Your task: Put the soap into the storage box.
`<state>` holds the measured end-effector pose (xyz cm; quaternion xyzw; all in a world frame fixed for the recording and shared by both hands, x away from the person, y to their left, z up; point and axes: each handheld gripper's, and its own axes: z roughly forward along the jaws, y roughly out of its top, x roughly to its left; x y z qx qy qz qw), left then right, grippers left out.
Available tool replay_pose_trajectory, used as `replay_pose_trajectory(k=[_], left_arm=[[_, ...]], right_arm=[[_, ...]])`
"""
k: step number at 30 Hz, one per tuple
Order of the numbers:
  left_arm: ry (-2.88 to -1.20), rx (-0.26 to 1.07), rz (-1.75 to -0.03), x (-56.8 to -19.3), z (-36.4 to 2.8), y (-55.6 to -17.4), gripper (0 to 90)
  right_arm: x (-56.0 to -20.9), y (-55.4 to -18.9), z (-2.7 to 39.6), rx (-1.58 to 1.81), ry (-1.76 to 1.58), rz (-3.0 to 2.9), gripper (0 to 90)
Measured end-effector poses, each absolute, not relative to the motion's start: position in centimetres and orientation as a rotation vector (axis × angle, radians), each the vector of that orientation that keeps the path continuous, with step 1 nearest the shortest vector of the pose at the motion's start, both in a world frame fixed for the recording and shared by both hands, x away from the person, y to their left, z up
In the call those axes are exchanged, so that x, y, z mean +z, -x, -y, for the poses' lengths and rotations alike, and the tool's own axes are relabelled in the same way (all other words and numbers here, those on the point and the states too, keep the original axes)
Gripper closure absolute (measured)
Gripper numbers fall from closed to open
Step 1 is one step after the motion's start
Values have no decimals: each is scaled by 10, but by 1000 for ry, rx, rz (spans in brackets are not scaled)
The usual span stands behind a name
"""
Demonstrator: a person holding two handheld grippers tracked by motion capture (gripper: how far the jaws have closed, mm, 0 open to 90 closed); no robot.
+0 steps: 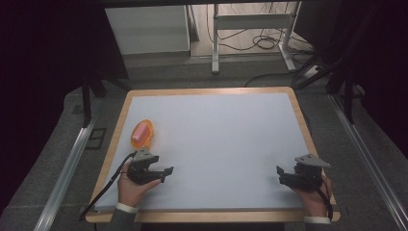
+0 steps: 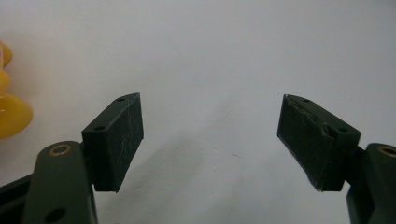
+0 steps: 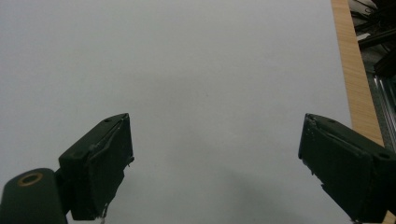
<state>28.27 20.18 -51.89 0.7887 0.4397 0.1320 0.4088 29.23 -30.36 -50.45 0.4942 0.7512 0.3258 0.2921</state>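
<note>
I see my left gripper (image 1: pixel 163 174) near the table's (image 1: pixel 216 91) front left corner, jaws spread wide with nothing between them. My right gripper (image 1: pixel 281 174) sits near the table's front right corner, jaws wide apart too. An orange dish (image 1: pixel 143 134) holding something pink rests by the table's left edge, just behind my left gripper.

The table (image 1: pixel 211 139) had a smooth, matt pale top edged in light wood. At its 9 o'clock, a glossy yellow-orange plastic dish (image 1: pixel 143 134) shone. Both grippers' pads (image 2: pixel 116 140) looked matt black, scuffed.
</note>
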Motion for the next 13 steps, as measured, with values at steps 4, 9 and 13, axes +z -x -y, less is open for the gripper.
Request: replay_pose_trajectory(k=[4, 9, 13], left_arm=[[-1984, 333, -1108, -519, -202, -282, 232], [-1985, 345, -1101, -518, -202, -281, 231], [-1989, 349, -1098, -517, -204, -281, 229]], right_arm=[[-504, -292, 304, 869, -1317, -2000, 96], [-504, -293, 304, 867, -1316, -1998, 96], [-504, -293, 303, 870, -1309, -2000, 96]])
